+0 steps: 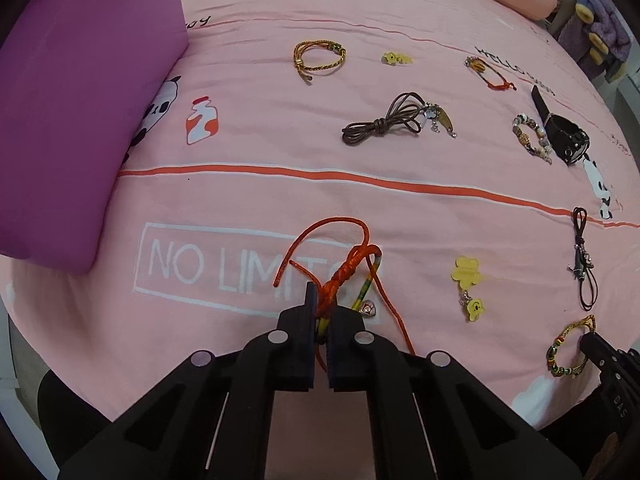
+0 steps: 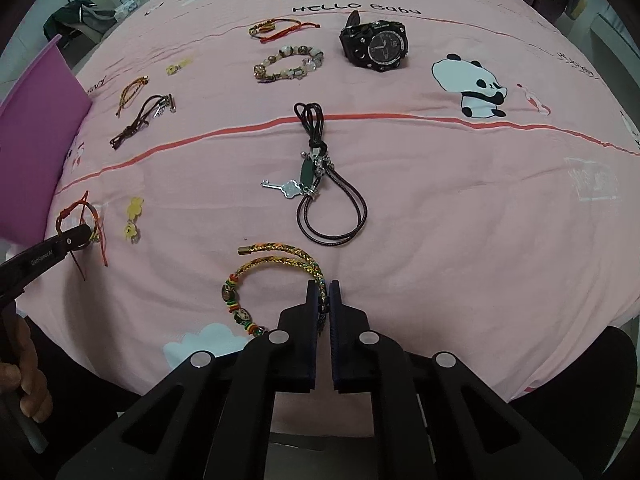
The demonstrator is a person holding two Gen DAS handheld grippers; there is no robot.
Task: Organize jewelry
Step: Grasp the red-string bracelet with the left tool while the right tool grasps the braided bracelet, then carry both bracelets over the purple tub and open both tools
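Observation:
My left gripper [image 1: 322,306] is shut on a red cord bracelet [image 1: 345,268] with a small bell, just above the pink bedsheet [image 1: 240,200]; its loose ends trail past the fingers. In the right wrist view that gripper [image 2: 86,236] appears at the far left with the red cord bracelet [image 2: 72,213]. My right gripper [image 2: 324,294] is shut on a gold braided bracelet [image 2: 280,256] with coloured beads, pinching its right side. The left wrist view shows the right gripper [image 1: 588,340] on the same gold braided bracelet [image 1: 560,346] at the lower right.
More jewelry lies spread on the sheet: a black watch [image 2: 376,46], a bead bracelet [image 2: 288,64], a black cord with a key [image 2: 320,184], a brown cord [image 1: 384,124], yellow flower earrings [image 1: 468,284]. A purple box [image 1: 80,120] stands at the left.

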